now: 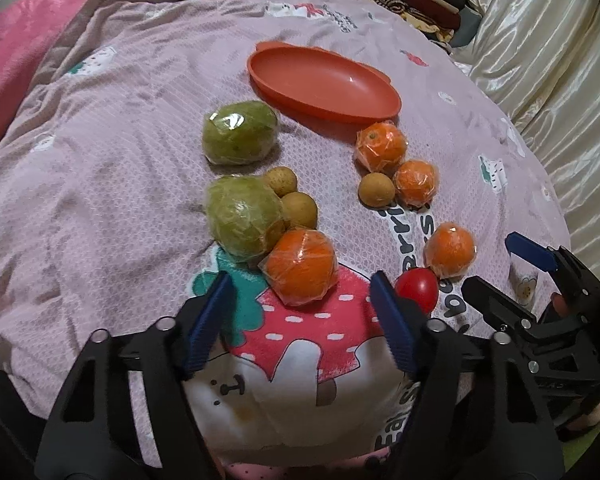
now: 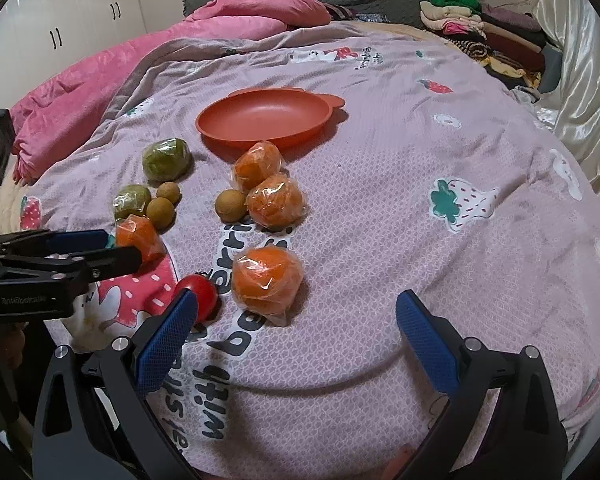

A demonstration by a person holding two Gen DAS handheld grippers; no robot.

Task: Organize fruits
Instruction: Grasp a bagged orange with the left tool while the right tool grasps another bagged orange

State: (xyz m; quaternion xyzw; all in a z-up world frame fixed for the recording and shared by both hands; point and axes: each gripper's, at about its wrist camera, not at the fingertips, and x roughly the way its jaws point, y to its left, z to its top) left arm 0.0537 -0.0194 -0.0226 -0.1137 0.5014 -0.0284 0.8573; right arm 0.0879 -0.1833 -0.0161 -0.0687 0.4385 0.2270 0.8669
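Observation:
An orange-red plate (image 1: pixel 324 80) (image 2: pixel 260 120) lies on the bedspread with nothing on it. In front of it are two wrapped green fruits (image 1: pixel 240 132) (image 1: pixel 242 216), three small brown round fruits (image 1: pixel 376 190), several plastic-wrapped oranges and a red tomato (image 1: pixel 418 288) (image 2: pixel 198 294). My left gripper (image 1: pixel 300 280) is open, and the nearest wrapped orange (image 1: pixel 302 266) lies between its fingertips without touching the pads. My right gripper (image 2: pixel 296 296) is open wide just short of another wrapped orange (image 2: pixel 266 276), with the tomato beside its left finger (image 2: pixel 168 336).
A pink quilt (image 2: pixel 100 76) is bunched along the left of the bed. Folded clothes (image 2: pixel 488 36) are stacked at the far right corner. Cream satin fabric (image 1: pixel 548 60) runs down the right side. White wardrobe doors (image 2: pixel 60 20) stand behind the bed on the left.

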